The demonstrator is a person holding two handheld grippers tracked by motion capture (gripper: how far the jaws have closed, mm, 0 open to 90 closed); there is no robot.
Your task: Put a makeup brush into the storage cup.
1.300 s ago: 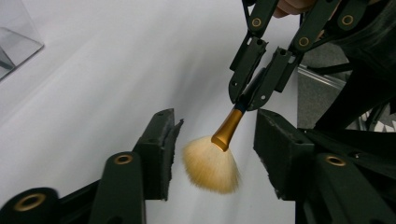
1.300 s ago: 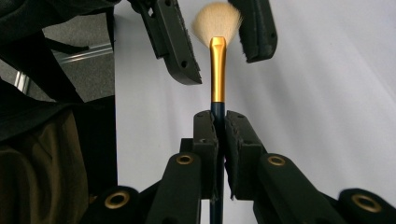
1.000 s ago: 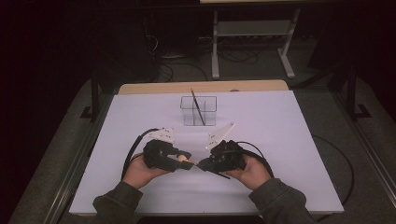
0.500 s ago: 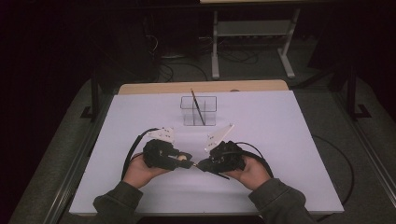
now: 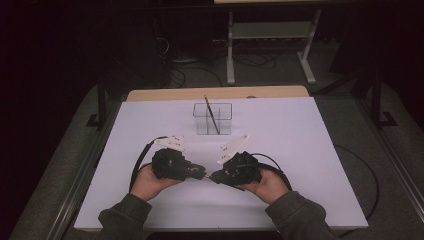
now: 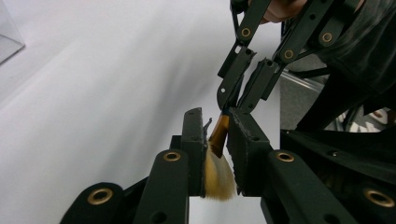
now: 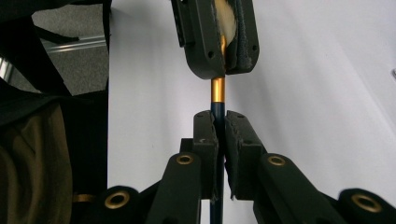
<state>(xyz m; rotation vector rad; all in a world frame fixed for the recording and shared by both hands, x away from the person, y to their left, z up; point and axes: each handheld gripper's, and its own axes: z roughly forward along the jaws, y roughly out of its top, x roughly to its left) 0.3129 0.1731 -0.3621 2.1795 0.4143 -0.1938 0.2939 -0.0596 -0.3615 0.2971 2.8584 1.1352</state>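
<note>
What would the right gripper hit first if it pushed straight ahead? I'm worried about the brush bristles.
The right gripper, shut on the brush, points at the left gripper, which has just been closing around the ferrule and bristles. It would likely meet those jaws first; the gap looks short.

White table; clear container stands at far middle, seemingly holding one brush.

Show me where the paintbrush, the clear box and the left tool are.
paintbrush (image 7: 217,91): right gripper view, gold ferrule.
clear box (image 5: 225,107): high view, top rim.
left tool (image 6: 215,140): left gripper view, between its tips.
</note>
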